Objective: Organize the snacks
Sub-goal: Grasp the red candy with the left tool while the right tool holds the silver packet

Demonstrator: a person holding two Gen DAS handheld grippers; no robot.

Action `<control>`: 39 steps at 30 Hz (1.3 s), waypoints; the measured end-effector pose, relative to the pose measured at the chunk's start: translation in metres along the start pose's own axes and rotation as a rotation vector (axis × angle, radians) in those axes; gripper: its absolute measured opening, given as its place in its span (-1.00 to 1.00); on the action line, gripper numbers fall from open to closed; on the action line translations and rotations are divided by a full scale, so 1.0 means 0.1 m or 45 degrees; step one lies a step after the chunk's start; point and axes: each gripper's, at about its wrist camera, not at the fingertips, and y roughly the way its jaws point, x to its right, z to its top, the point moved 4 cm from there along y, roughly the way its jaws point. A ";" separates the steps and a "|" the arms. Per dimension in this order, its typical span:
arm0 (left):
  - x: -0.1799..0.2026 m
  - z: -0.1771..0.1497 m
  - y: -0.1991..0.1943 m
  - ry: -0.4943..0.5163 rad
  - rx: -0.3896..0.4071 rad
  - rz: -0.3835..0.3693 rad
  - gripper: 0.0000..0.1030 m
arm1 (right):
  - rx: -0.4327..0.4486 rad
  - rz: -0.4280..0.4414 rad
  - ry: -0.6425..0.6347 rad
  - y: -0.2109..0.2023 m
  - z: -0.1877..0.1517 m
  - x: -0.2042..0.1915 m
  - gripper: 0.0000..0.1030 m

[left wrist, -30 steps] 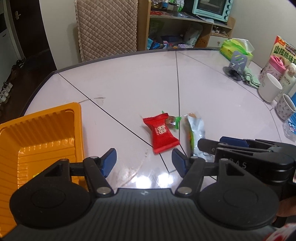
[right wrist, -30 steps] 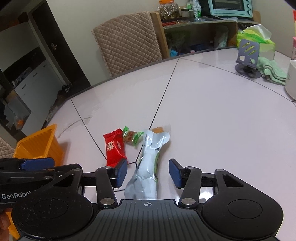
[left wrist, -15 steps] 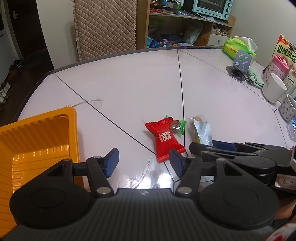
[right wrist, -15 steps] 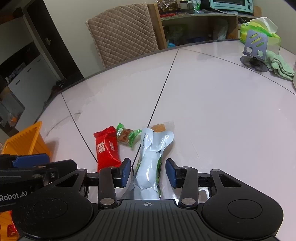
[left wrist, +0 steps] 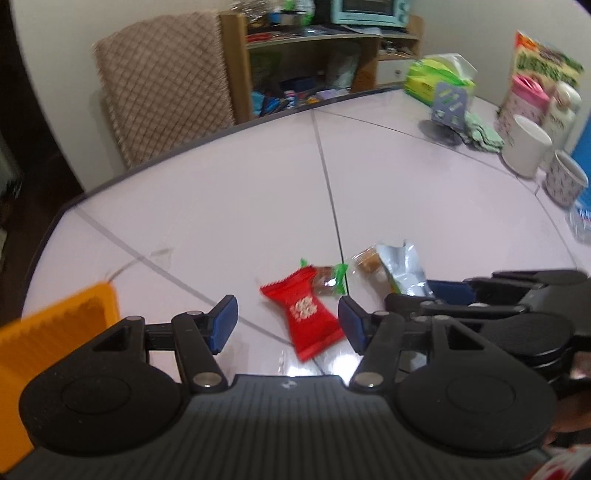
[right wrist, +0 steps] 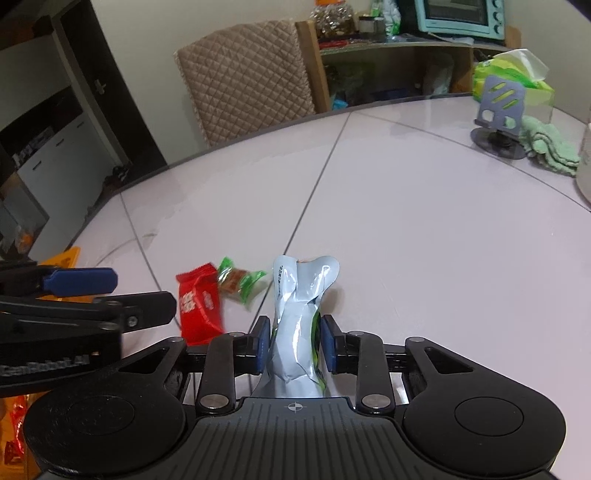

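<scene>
My right gripper point(right wrist: 294, 345) is shut on a silver-grey snack pouch point(right wrist: 297, 314), squeezing its middle; the pouch's far end sticks up ahead of the fingers. In the left wrist view the pouch point(left wrist: 400, 267) lies right of a small brown candy point(left wrist: 365, 258). A red candy packet point(left wrist: 308, 312) lies on the white table between the fingers of my open, empty left gripper point(left wrist: 286, 325). A green-ended wrapped candy point(left wrist: 328, 280) touches its far end. Both also show in the right wrist view: the red packet point(right wrist: 197, 301) and the green candy point(right wrist: 238, 280). An orange tray point(left wrist: 55, 325) sits at the left.
A phone stand point(left wrist: 448, 114), green cloth point(left wrist: 480, 129), tissue pack point(left wrist: 436, 77), two mugs point(left wrist: 526, 144) and bottles stand at the table's right. A quilted chair point(right wrist: 243, 74) and a shelf with a toaster oven point(right wrist: 458, 18) are behind the table.
My right gripper closed on the silver pouch, which now bulges upward between the fingers. My left gripper swung right, so the red packet now lies between its open fingers and the tray slid left.
</scene>
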 end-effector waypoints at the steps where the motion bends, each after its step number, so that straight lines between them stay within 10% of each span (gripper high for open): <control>1: 0.02 0.02 0.03 0.024 0.004 -0.005 0.12 | 0.006 -0.005 0.009 -0.02 0.01 0.03 -0.42; 15: 0.13 0.23 0.66 0.134 -0.136 -0.109 0.11 | 0.028 -0.058 0.126 -0.13 0.04 0.34 -0.42; 23: 0.13 0.25 0.82 0.128 -0.203 -0.113 -0.35 | 0.018 -0.067 0.140 -0.16 -0.01 0.38 -0.42; 39: 0.01 0.29 0.37 -0.007 -0.054 -0.157 -0.49 | 0.048 -0.037 0.126 -0.32 0.02 0.34 -0.42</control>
